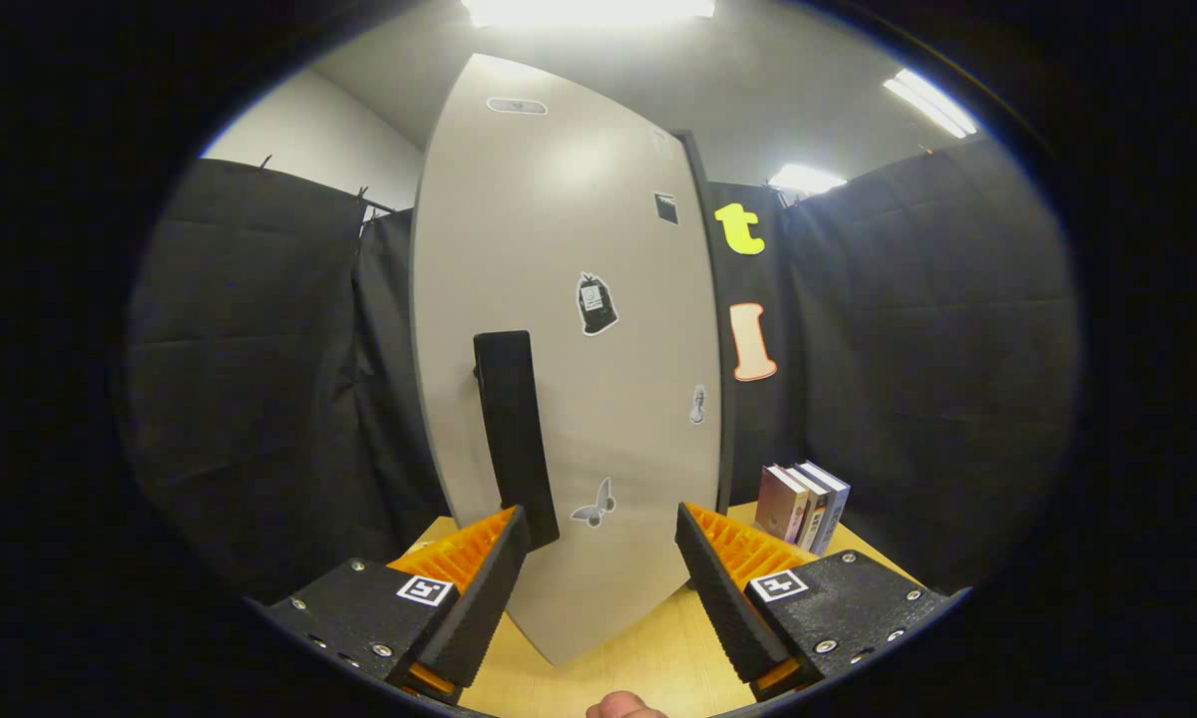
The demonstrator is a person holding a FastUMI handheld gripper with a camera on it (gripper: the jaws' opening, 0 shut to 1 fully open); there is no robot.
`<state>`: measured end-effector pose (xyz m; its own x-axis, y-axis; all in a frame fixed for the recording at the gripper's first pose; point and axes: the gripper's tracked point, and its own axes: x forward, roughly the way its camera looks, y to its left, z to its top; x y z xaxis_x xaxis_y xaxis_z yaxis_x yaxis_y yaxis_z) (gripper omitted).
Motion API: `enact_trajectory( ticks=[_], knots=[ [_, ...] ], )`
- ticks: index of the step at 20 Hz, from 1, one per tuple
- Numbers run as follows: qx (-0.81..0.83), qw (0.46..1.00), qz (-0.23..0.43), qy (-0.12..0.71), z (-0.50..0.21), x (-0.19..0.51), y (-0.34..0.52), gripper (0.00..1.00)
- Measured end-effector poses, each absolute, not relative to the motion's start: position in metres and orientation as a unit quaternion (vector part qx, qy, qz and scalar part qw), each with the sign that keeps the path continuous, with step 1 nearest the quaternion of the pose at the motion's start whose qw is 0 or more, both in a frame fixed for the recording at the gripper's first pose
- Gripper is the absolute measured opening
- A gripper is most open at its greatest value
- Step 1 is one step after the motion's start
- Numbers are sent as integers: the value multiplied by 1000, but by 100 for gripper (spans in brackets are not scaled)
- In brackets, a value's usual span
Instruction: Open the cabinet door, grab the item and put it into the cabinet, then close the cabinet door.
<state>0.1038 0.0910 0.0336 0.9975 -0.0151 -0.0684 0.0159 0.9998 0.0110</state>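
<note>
Nearest of all, a fingertip (623, 706) of the person shows at the bottom, over the pale wood-grain table (648, 658). Just beyond it the gripper (603, 534) holds its two fingers spread wide apart, gripping nothing; each finger is a wedge with a ribbed inner pad, bolted to a blocky matte base that bears a small square marker.

Between and just ahead of the fingers stands the cabinet door (559, 329), a tall, smooth, matte grey panel that the lens bows into a long oval. Its handle (514, 434) is a flat, dark, upright bar near the door's left edge, and its lower end sits right by the tip of the left finger; whether the two touch is hard to tell from here. Several small stickers dot the panel, among them a butterfly shape (595, 506) low down and a dark bag-like shape (596, 304) at mid height.

To the right, beyond the right finger, three books (801, 504) stand upright side by side on the table, spines toward the gripper, just right of the door's edge.

Farther back, creased black cloth (908, 349) hangs as the booth's wall on both sides, and bright ceiling lights (589, 10) glare overhead.
</note>
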Motion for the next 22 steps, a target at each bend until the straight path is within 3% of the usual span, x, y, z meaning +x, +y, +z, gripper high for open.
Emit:
enact_trajectory(
  ticks=[7, 22],
  knots=[
    [-12, 998, 17, 65, 20, 117, 113, 93],
    [-7, 997, 55, 51, 8, 115, 124, 93]
  ],
)
